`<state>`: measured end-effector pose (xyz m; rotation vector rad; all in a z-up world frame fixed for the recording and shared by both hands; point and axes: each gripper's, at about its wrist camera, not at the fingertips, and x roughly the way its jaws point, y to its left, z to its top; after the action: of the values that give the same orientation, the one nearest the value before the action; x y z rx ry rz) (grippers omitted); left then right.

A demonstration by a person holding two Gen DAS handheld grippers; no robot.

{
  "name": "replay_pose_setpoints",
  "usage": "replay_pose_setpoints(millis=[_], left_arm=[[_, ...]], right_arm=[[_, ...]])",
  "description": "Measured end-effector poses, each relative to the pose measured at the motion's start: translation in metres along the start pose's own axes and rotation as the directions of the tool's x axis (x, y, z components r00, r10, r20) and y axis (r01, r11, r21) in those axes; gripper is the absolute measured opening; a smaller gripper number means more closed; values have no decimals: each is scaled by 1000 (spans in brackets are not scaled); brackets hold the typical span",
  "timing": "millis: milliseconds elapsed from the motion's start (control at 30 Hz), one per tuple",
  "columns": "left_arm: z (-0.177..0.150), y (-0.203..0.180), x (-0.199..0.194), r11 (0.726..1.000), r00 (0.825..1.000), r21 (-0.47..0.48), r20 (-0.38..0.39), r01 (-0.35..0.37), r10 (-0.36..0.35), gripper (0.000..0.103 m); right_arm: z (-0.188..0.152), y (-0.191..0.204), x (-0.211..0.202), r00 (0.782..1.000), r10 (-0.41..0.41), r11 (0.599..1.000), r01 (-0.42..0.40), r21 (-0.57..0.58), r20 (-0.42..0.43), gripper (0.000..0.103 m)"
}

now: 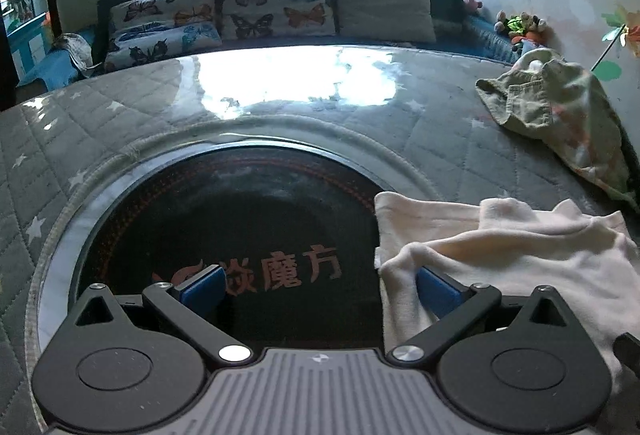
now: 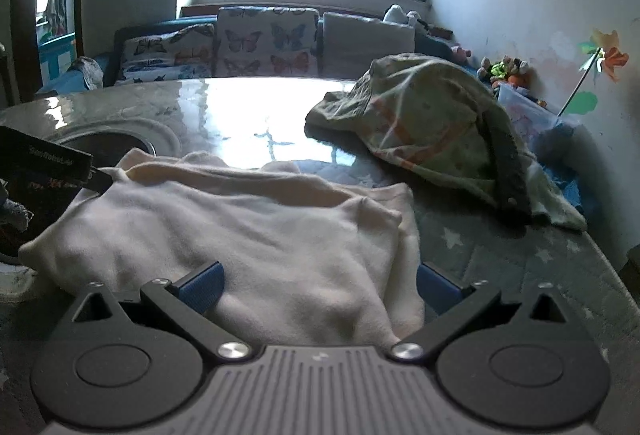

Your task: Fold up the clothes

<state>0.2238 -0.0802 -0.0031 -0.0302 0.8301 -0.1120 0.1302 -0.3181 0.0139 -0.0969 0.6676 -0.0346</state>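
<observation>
The cream garment lies on the counter in a low, partly doubled heap, its long axis running left to right across the right wrist view, with one layer lapped over another along the far edge. It sits directly ahead of the right tongs, whose blue pads stand wide apart: the left pad rests against the near hem and the right pad sits just off the garment's right-hand edge, so the near right corner lies between them and nothing is pinched.

From the left tongs the same cloth lies off to the right. They are also spread, with the right pad touching the garment's left border and the left pad out over the dark round inset in the counter. So each tool is at one end of the near hem, the right one more squarely over cloth.

A second garment, the olive patterned one, lies crumpled farther back on the right, well apart from the cream one and nearer the right hand.

Whether the cream piece is midway through folding or just laid down loosely cannot be settled; its overlapped layers fit either. Any closing on the hem would turn on the pads straddling the edge, which looks better met on the right side
</observation>
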Motion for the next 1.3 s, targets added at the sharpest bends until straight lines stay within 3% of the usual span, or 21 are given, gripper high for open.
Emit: replay_pose_setpoints(millis=[367, 767, 1300], left_arm=[[-30, -18, -53, 993, 997, 99, 39, 68, -72, 103], [-76, -2, -94, 992, 994, 67, 33, 103, -105, 103], [-125, -3, -115, 991, 999, 127, 5, 46, -47, 103]], right_arm=[[-7, 3, -31, 998, 39, 998, -41, 48, 46, 103], [-36, 26, -63, 997, 76, 991, -78, 110, 28, 103], [-67, 52, -82, 993, 120, 988, -118, 104, -15, 103]])
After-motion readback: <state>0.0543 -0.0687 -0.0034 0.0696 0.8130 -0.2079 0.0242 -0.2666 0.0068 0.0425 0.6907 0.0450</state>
